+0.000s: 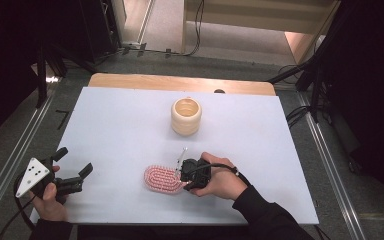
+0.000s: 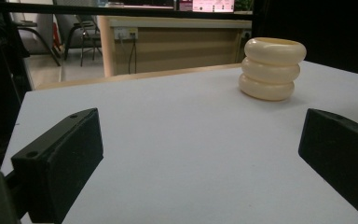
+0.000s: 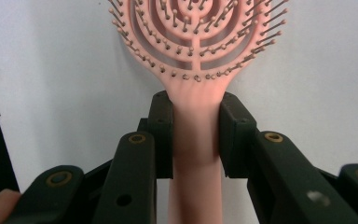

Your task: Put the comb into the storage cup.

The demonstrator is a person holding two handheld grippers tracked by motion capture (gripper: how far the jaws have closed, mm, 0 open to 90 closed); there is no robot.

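A pink hairbrush (image 1: 161, 179) lies bristles-up on the white table (image 1: 120, 130), near the front edge. My right gripper (image 1: 184, 175) is shut on its handle. In the right gripper view the black pads (image 3: 162, 135) press on both sides of the pink handle (image 3: 196, 140), just below the brush head (image 3: 196, 37). My left gripper (image 1: 75, 161) hovers at the table's front left corner, open, with nothing between its fingers. In the left gripper view its jaws (image 2: 200, 154) stand wide apart over bare table.
A cream ribbed cup (image 1: 186, 116) stands upright at the table's middle back, also ahead and to the right in the left gripper view (image 2: 272, 67). A wooden strip (image 1: 180, 82) borders the far edge. Metal rails (image 1: 330, 165) run along the floor at both sides.
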